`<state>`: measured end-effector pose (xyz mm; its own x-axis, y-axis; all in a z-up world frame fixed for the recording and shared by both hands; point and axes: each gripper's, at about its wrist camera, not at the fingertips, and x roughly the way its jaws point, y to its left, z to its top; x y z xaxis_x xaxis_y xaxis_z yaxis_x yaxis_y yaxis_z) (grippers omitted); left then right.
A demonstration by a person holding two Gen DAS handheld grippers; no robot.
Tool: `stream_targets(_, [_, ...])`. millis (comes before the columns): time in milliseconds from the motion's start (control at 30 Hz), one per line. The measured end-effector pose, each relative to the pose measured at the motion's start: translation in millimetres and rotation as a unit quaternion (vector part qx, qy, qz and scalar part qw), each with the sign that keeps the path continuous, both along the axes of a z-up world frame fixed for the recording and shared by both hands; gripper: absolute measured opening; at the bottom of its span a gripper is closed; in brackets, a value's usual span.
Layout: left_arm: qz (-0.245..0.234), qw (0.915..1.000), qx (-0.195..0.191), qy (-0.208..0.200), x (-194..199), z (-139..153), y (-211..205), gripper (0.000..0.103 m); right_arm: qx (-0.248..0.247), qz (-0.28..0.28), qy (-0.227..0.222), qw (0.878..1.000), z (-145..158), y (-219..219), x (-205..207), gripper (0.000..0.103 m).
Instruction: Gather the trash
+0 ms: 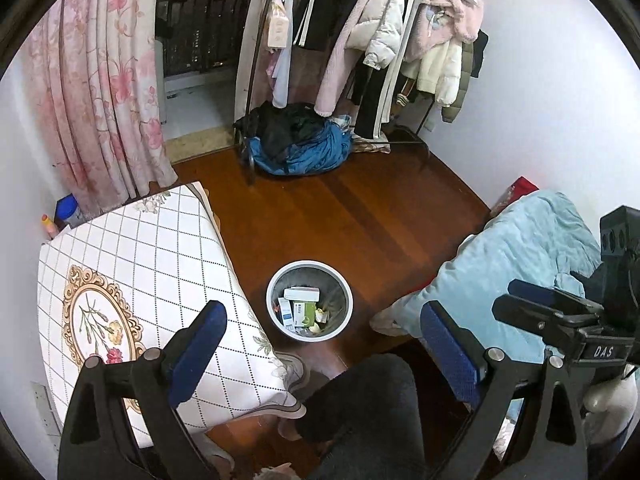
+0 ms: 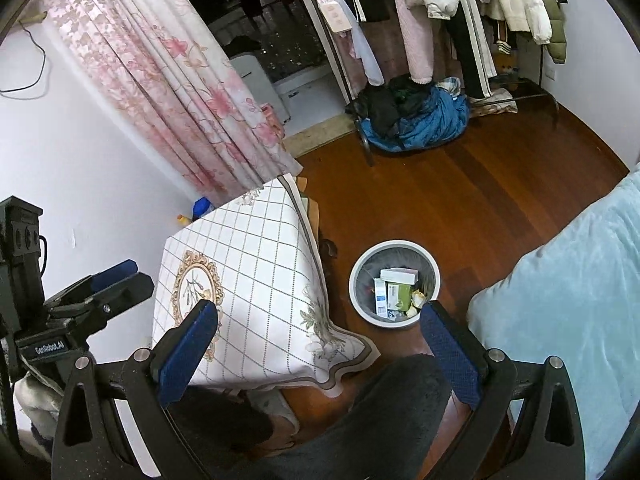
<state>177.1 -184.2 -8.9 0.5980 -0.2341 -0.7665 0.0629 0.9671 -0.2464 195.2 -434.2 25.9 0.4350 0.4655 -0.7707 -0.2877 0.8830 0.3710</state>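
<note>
Both grippers are hanging high over the room, jaws spread wide, nothing between them. Left gripper [image 1: 324, 344] is framing the trash bin [image 1: 309, 300] just ahead of and between its blue pads. Right gripper [image 2: 320, 344] is seeing the same bin [image 2: 394, 283] ahead, close by its right-hand pad.

Bin is sitting on the wood floor [image 1: 360, 220], between the cloth-covered table [image 1: 152, 264] off the left jaw and the pale blue quilt [image 1: 520, 264] off the right. Already holding cartons [image 1: 302, 300] and crumpled scraps; no loose trash showing on floor or tabletop, so collection looks largely done or the next piece is lying out of view.

Doing it well, as I judge: be scanning table edge and floor before lowering; be approaching any piece from above with jaws wide, releasing squarely over the rim.

Materials:
- Bin: round, smooth white rim, grey liner, looking light and easy to tip.
- Cartons: flat-sided card, rigid.
- Tablecloth: slick, diamond-printed, draping.
- Quilt: soft, plush.
- Person's dark trouser leg [image 1: 360, 412] lying below the jaws.
</note>
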Motion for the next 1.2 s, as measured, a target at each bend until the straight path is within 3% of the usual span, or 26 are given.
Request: stream_targets(1200, [-0.009,0.9998,-0.018,-0.004,-6.3,7.9,-4.4,0.103,-0.01,0.016,-0.003,1.0,11.9,3.8,-0.5,0.103])
